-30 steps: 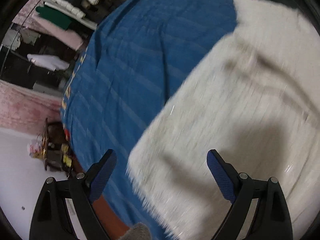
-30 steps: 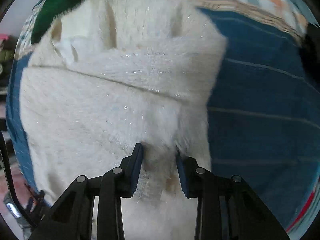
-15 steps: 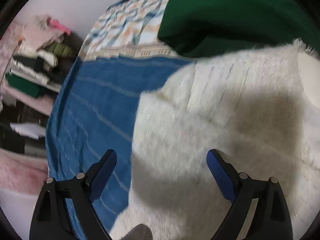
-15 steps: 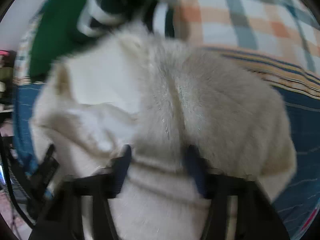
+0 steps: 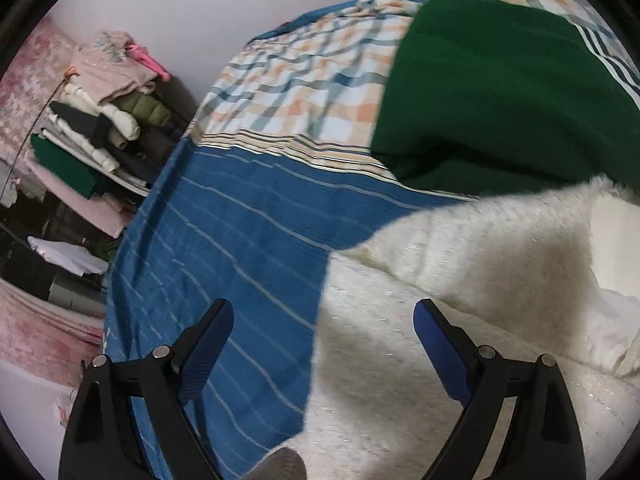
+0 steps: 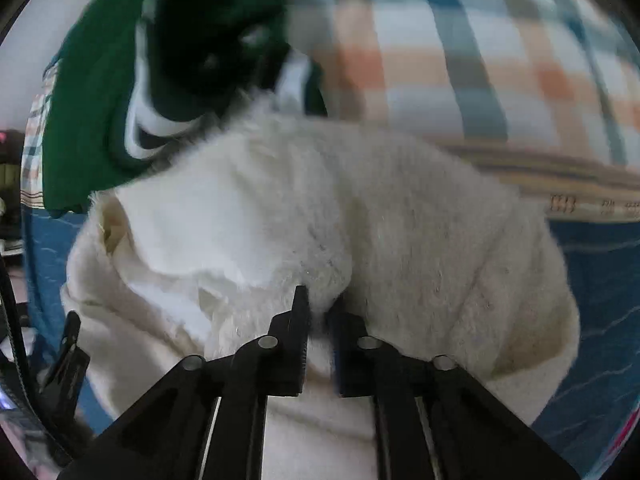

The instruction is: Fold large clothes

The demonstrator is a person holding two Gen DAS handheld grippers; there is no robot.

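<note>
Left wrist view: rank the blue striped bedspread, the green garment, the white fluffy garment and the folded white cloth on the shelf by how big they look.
1. Blue striped bedspread and white fluffy garment: about alike; the garment lies nearer the camera, so unsure.
2. Green garment.
3. Folded white cloth, far off.

A fluffy cream-white fleece garment (image 5: 460,280) lies on a blue bed cover with thin pale stripes (image 5: 240,232), beside a checked quilt of orange, teal and white squares (image 5: 304,80) and a dark green knit garment (image 5: 500,92) trimmed in white stripes, with black-framed tools' blue pads (image 5: 210,340).
</note>
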